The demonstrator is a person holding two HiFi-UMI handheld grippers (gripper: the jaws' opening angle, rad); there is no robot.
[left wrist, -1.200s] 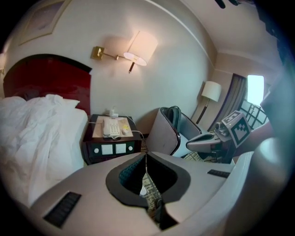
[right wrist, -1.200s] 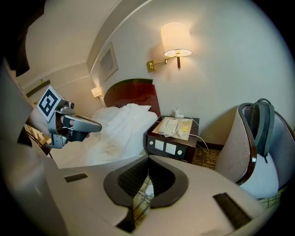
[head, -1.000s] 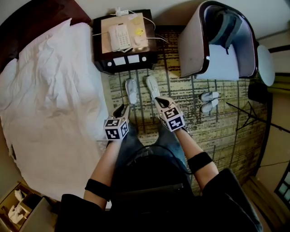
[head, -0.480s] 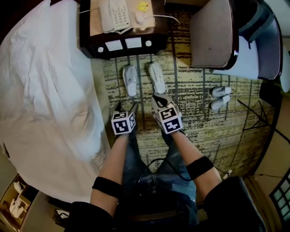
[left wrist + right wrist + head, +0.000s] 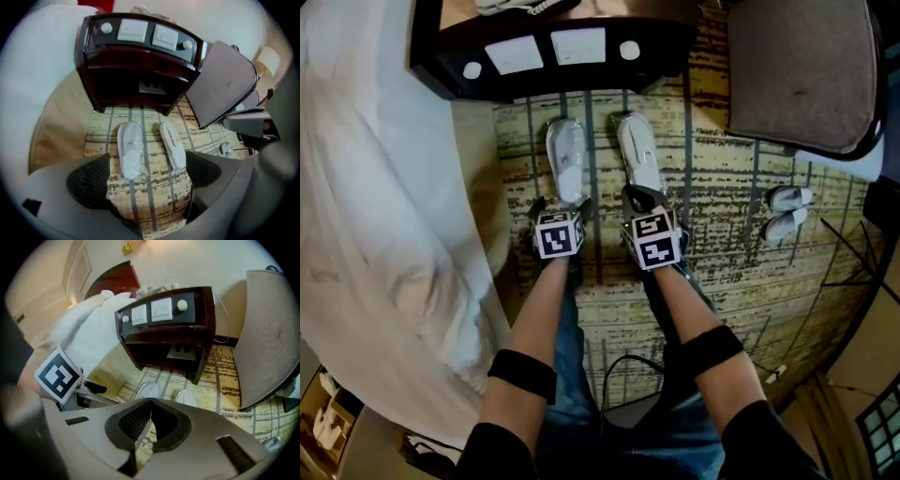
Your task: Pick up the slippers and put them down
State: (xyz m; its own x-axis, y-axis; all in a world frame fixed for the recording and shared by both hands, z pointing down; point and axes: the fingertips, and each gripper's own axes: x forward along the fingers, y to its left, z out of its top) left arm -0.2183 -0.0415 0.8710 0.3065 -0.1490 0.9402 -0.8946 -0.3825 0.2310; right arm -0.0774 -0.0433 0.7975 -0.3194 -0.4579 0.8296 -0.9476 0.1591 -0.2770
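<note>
"Patterned beige carpet with dark stripes point(image 5: 727, 220) covers the floor. How do the tools stand over it?"

"The left gripper point(image 5: 145, 176) has its jaws spread wide, having just been opening. The near end of the left white plastic-wrapped slipper point(image 5: 130, 150) shows in the gap, and the pads point(image 5: 89, 180) are clear of it. The right gripper point(image 5: 149, 420) has its jaws pressed together with nothing in them. Its tip is at the near end of the right white slipper point(image 5: 172, 144); whether it touches, I cannot tell."

"Which way do the slippers lie?"

"Flat on the carpet, side by side but apart. Their long axes are nearly parallel and run from the grippers toward the dark wooden nightstand point(image 5: 544, 70). Which end is the toe I cannot tell."

"And further out?"

"A white-sheeted bed point(image 5: 375, 187) is on the left and a grey-brown upholstered chair point(image 5: 802, 75) on the right. A second pair of white slippers point(image 5: 787, 212) lies near the chair."
</note>
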